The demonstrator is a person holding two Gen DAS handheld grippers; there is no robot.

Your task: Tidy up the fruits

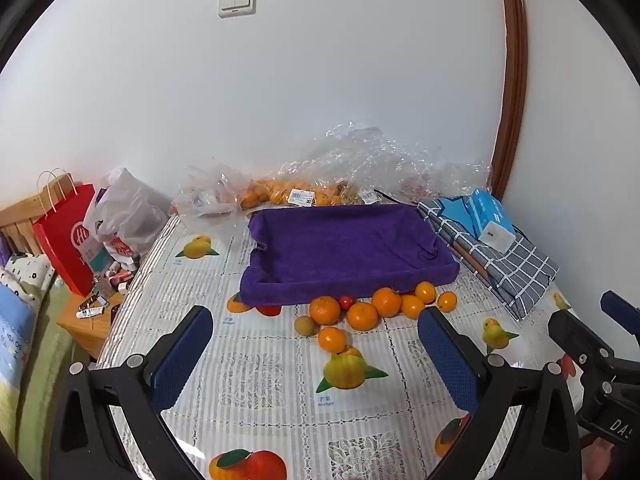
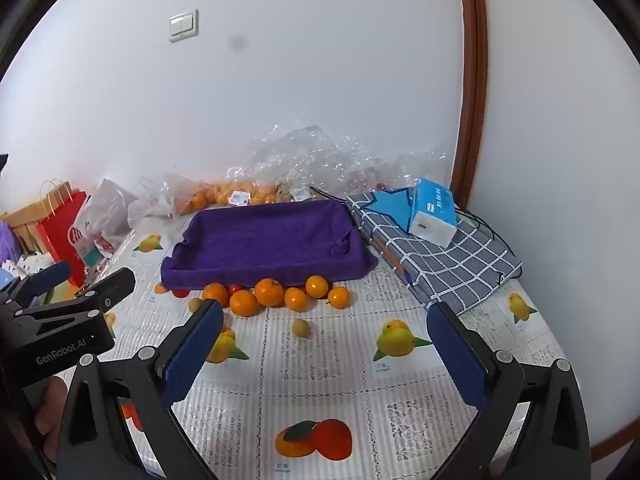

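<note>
Several oranges (image 1: 362,315) lie in a loose row on the tablecloth just in front of a tray lined with a purple towel (image 1: 344,240), with a small red fruit (image 1: 346,301) and a brownish-green fruit (image 1: 306,325) among them. One orange (image 1: 332,339) sits nearer to me. In the right wrist view the oranges (image 2: 269,292) lie before the tray (image 2: 264,236), and a small yellow-green fruit (image 2: 301,327) sits apart. My left gripper (image 1: 316,356) is open and empty, short of the fruit. My right gripper (image 2: 324,352) is open and empty above the cloth.
Clear plastic bags with more oranges (image 1: 280,194) lie against the wall behind the tray. A checked cloth with a blue tissue box (image 1: 490,220) is at the right. A red paper bag (image 1: 66,236) and white bag stand at the left table edge.
</note>
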